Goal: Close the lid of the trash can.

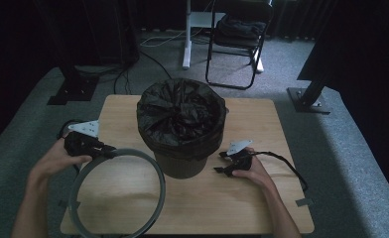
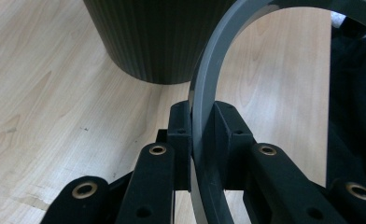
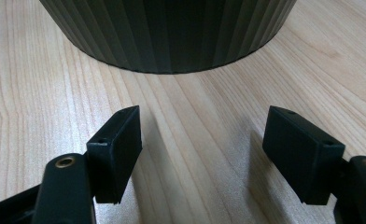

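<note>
- The left tool (image 1: 105,150) is clamped on a grey plastic ring (image 1: 117,192); in the left gripper view the ring's thin band (image 2: 200,116) runs edge-on between the two black jaws, which press it from both sides.
- In the high view the ring hangs from that grip at its upper left edge and lies over the front left part of the wooden counter (image 1: 242,198), its near edge reaching the counter's front edge. Whether the far part of the ring rests on the wood or is lifted clear I cannot tell.
- A dark ribbed waste bin (image 1: 181,163) stands upright in the middle of the counter, lined with a black bin bag (image 1: 180,111) whose rim is folded over the top of the bin and whose plastic is bunched up in the opening.
- The ring is just beside the bin, to its left and front; it is not around the bin.
- The right tool (image 1: 221,162) is held low near the counter at the bin's right side, pointing at its base. Its jaws stand well apart with nothing between them; in the right gripper view bare wood (image 3: 195,154) shows in the gap and the bin's ribbed wall (image 3: 172,32) lies beyond, not touched.
- A folding chair (image 1: 237,44) stands on the carpet behind the counter.
</note>
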Motion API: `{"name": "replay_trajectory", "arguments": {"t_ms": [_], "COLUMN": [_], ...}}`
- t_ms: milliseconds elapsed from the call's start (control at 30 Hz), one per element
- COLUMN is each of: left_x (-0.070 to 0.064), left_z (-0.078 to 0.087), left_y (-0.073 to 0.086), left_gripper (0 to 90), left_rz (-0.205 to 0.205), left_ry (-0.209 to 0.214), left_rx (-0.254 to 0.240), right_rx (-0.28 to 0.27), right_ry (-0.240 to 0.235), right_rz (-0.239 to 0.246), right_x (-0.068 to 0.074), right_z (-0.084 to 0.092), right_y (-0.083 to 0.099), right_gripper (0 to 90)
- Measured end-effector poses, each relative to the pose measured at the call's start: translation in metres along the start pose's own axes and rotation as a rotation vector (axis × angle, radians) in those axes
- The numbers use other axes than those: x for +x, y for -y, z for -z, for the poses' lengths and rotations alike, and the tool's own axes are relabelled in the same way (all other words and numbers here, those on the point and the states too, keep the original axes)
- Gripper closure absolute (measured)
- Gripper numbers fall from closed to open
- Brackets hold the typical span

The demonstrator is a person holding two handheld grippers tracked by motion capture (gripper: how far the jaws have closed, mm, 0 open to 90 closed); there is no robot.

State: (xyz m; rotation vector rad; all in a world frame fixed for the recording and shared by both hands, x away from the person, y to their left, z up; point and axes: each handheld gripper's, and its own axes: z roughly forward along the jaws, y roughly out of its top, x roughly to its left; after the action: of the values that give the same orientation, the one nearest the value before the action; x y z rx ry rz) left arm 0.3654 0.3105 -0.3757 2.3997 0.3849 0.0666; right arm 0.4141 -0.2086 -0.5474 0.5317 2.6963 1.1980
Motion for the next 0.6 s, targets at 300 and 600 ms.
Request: {"name": "replay_trajectory", "arguments": {"t_ms": [300,600], "left_x": [-0.003,-0.005], "left_z": [0.015,0.028], "left_y": [-0.01,-0.016], "left_gripper": [78.3,78.3], "left_rz": [-0.025,-0.039], "left_ry": [0.006,0.012], "left_rx": [-0.003,-0.016], "right_rx": [0.0,0.0], "right_ry": [-0.001,0.0], "right_rz": [-0.007,-0.011], "right_x": [0.0,0.0], "right_z": [0.0,0.0], "right_y": [0.0,0.0], "right_gripper": [27.4,27.4]}}
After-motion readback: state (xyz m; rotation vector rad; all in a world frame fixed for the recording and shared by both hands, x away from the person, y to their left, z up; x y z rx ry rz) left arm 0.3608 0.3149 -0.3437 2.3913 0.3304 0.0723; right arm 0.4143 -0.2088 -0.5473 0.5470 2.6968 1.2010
